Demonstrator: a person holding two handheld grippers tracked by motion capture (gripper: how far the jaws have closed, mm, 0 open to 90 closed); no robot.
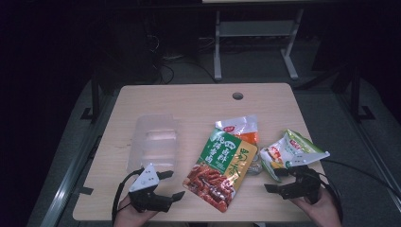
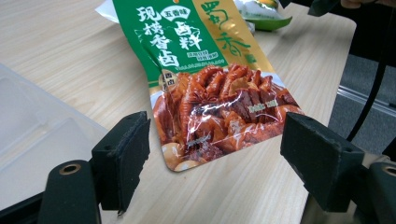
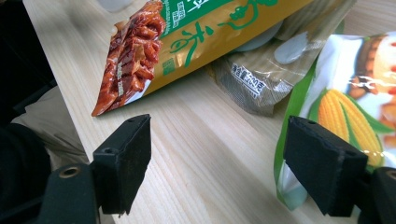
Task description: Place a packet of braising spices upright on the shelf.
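Observation:
A green and gold snack bag [image 1: 221, 168] printed with red meat lies flat at the table's middle front. My left gripper [image 1: 171, 185] rests just left of it, jaws wide open and empty. In the left gripper view the bag's bottom corner [image 2: 210, 116] lies just beyond the open left gripper [image 2: 215, 154]. A green and white corn bag [image 1: 288, 153] lies at the right. My right gripper [image 1: 276, 180] stands open in front of it. In the right gripper view the corn bag [image 3: 345, 112] sits by the right jaw of the right gripper [image 3: 217, 154], with bare wood between the jaws.
A clear plastic container [image 1: 153, 142] lies left of the snack bag, close to the left gripper. An orange and white bag [image 1: 239, 127] lies behind. A small grey packet [image 3: 257, 79] is tucked under the snack bag's edge. The table's front edge [image 1: 198, 218] is near both hands.

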